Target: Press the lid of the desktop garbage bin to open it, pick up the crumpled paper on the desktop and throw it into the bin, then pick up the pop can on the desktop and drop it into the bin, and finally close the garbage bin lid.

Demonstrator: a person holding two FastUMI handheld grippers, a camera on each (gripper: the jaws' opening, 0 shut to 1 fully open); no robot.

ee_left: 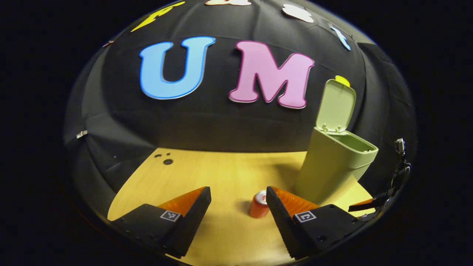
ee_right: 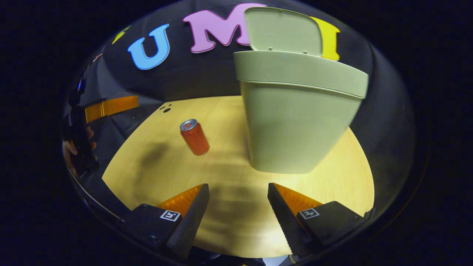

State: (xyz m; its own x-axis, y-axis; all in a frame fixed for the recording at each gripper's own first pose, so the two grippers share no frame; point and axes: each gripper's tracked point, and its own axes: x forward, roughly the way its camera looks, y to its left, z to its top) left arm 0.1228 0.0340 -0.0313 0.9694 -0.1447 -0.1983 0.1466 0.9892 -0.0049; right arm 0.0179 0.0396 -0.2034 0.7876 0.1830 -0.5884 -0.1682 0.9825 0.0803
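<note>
The pale green garbage bin (ee_left: 329,168) stands at the right of the wooden desktop (ee_left: 225,170) with its lid (ee_left: 336,105) swung up. In the right gripper view the bin (ee_right: 295,125) rises close ahead and its lid (ee_right: 282,31) stands upright behind the rim. An orange pop can (ee_left: 258,205) stands upright beside the left gripper's right finger; the can (ee_right: 194,137) also shows to the left of the bin. My left gripper (ee_left: 238,205) is open with nothing between its fingers. My right gripper (ee_right: 238,201) is open too, just in front of the bin.
Small dark holes (ee_left: 165,159) mark the far left of the desktop. In the right gripper view the other gripper (ee_right: 111,106) and a hand (ee_right: 74,147) sit at the far left. The table edge drops off close to the bin's right side.
</note>
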